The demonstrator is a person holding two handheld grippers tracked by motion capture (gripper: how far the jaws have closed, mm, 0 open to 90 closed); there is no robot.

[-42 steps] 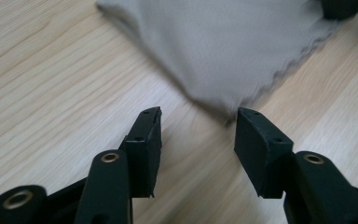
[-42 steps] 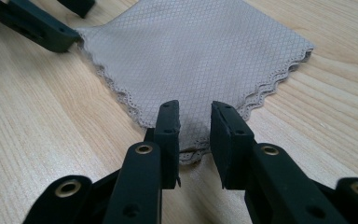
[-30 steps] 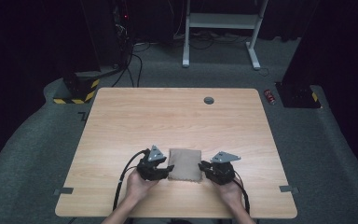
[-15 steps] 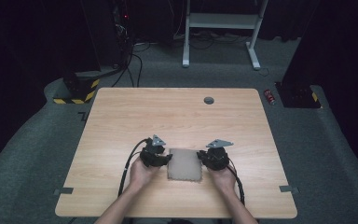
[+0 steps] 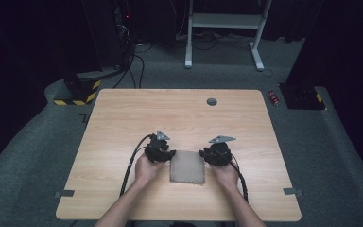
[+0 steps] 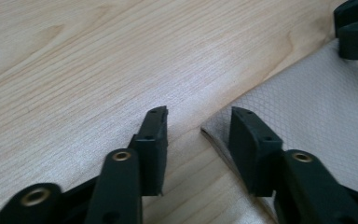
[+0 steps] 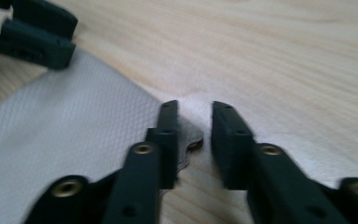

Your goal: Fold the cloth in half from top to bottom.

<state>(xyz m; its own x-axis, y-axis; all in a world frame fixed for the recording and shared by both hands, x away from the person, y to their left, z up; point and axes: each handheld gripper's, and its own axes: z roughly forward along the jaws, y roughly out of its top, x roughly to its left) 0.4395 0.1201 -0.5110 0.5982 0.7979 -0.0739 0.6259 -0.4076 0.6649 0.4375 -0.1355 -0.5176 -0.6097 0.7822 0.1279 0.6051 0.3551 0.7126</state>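
Clearly soft, light, floppy folded cloth [image 5: 187,166], best pinched at far corners, with left gripper [image 6: 198,122] and right gripper [image 7: 194,116] both unclenched, holding nothing.

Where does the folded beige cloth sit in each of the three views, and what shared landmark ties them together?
High view: the cloth lies low of centre on the table, between the left gripper and the right gripper.
Left gripper view: right side, its near corner at that gripper's jaws.
Right gripper view: left side, its corner between that gripper's jaws.
Shared landmark: the pale wood grain of the table beside the cloth.
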